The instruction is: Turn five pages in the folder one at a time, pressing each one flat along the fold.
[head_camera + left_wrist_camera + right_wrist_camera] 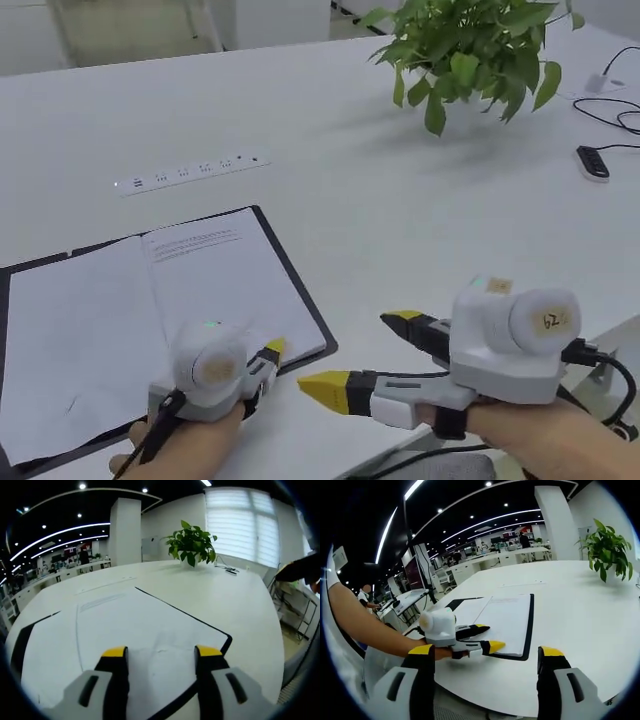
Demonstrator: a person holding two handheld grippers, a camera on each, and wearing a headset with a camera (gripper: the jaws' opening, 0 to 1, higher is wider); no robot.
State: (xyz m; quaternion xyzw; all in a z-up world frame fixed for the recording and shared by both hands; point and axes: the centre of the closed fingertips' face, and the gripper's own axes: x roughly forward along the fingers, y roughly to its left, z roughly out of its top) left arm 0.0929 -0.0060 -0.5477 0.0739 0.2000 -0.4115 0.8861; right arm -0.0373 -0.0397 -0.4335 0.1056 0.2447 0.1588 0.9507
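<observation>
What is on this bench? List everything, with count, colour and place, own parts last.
table: one, white, under everything
folder: one, black cover with white pages, lying open at near left
socket strip: one, pale, set in the table beyond the folder
potted plant: one, green leaves, far right
black device: one, black, right edge, near the plant
cable: at least one, black, right edge
left gripper: one, white with yellow tips, jaws open over the folder's near right corner
right gripper: one, white with yellow tips, jaws open over bare table right of the folder
hands: two, one holding each gripper, near edge
</observation>
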